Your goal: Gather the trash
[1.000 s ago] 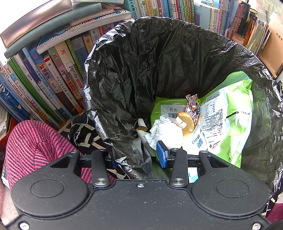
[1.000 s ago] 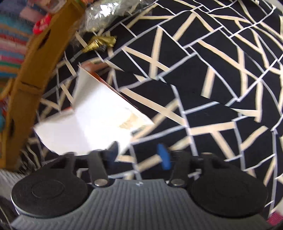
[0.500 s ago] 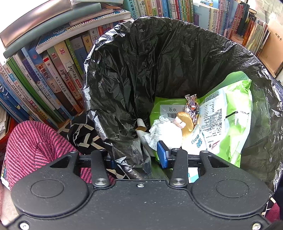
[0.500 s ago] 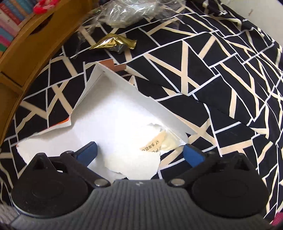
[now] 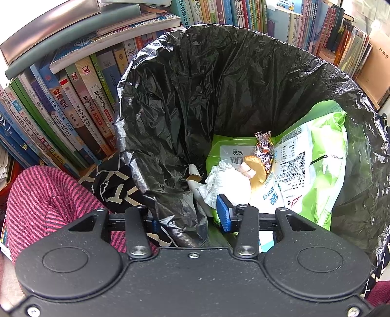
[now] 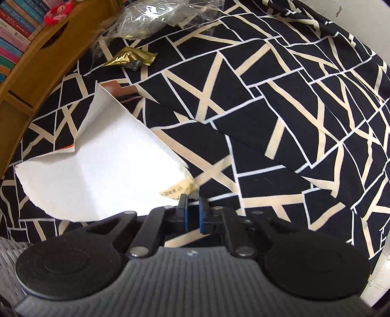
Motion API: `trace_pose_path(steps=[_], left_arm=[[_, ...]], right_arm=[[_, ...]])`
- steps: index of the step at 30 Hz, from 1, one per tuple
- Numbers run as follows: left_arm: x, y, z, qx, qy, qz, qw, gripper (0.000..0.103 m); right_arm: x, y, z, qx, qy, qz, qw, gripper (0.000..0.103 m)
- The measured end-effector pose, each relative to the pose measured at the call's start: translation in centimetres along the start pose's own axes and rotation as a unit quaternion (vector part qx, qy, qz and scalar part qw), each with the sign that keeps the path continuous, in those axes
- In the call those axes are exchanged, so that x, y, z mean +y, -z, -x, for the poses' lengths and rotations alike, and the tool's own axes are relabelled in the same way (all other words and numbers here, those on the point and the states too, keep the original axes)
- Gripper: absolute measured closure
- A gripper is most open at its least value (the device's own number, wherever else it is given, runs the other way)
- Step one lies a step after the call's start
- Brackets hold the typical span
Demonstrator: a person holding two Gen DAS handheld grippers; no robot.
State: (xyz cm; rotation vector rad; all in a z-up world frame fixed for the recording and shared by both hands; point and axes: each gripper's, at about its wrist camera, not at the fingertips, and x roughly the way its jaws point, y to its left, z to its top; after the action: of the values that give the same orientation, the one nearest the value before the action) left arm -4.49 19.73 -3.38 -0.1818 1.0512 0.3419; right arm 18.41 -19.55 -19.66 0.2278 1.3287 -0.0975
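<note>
A: While the rim of the black bin bag (image 5: 170, 122) is pinched between the fingers of the left gripper (image 5: 189, 218), the bag is held wide. The blue pad of one finger (image 5: 223, 212) is seen inside the rim, the other outside it, with crumpled plastic caught between them.

B: And what is seen inside?

A: A green and white snack packet (image 5: 309, 165) is propped against the right wall of the bag. A silver foil wrapper (image 5: 263, 148) is laid on its upper edge, a round biscuit (image 5: 257, 168) just below that, and a crumpled white tissue (image 5: 226, 183) beside the biscuit. Rows of books (image 5: 73, 109) are stacked behind the bag, and a pink striped sleeve (image 5: 48, 195) is caught at lower left.

B: Over to the right side.

A: The right gripper (image 6: 192, 212) is drawn almost together, with only a narrow slit left between its blue pads. The torn corner of a white paper wrapper (image 6: 102, 175) lies just at the fingertips; whether it is actually gripped cannot be told. The sheet is spread to the left over a black patterned cloth (image 6: 280, 109).

B: Anything else left on the cloth?

A: A gold foil wrapper (image 6: 131, 58) lies beyond the paper, apart from it, and a clear plastic bag (image 6: 156, 19) is crumpled further back, near a wooden shelf (image 6: 29, 80).
</note>
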Motion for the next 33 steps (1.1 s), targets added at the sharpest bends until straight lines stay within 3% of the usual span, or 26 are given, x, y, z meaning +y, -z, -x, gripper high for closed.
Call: trace_pose_path(steps=[2, 5, 6, 9, 16, 21, 23, 25, 31, 33], left_arm=[[0.0, 0.0, 0.0, 0.000, 0.000, 0.000, 1.0000, 0.062], [-0.1, 0.0, 0.0, -0.001, -0.001, 0.000, 1.0000, 0.062], [0.0, 0.0, 0.0, -0.001, -0.002, 0.000, 1.0000, 0.062], [-0.1, -0.1, 0.0, -0.001, -0.002, -0.001, 1.0000, 0.062], [-0.1, -0.1, 0.0, 0.000, -0.002, -0.001, 1.0000, 0.062], [0.0, -0.1, 0.0, 0.000, -0.002, -0.001, 1.0000, 0.062], [0.0, -0.1, 0.0, 0.000, -0.002, -0.001, 1.0000, 0.062], [0.0, -0.1, 0.0, 0.000, -0.002, -0.001, 1.0000, 0.062], [0.0, -0.1, 0.0, 0.000, -0.002, -0.001, 1.0000, 0.062], [0.0, -0.1, 0.0, -0.001, -0.002, -0.001, 1.0000, 0.062]], right_arm=[[-0.9, 0.1, 0.0, 0.006, -0.018, -0.017, 1.000, 0.092], [-1.4, -0.4, -0.1, 0.022, -0.068, -0.035, 0.997, 0.078], [-1.2, -0.5, -0.1, 0.022, -0.076, -0.030, 0.996, 0.061], [0.8, -0.7, 0.1, 0.016, -0.072, 0.021, 0.997, 0.038], [4.9, -0.1, -0.9, 0.010, -0.031, 0.123, 0.992, 0.025], [6.6, 2.1, -1.0, -0.012, -0.015, 0.246, 0.969, 0.022], [6.1, 2.5, -0.8, -0.022, -0.026, 0.257, 0.966, 0.026], [4.8, 2.7, -0.3, -0.039, -0.038, 0.241, 0.969, 0.048], [2.8, 2.7, 1.4, -0.064, -0.067, 0.192, 0.977, 0.081], [2.7, 2.7, 2.3, -0.074, -0.067, 0.189, 0.977, 0.087]])
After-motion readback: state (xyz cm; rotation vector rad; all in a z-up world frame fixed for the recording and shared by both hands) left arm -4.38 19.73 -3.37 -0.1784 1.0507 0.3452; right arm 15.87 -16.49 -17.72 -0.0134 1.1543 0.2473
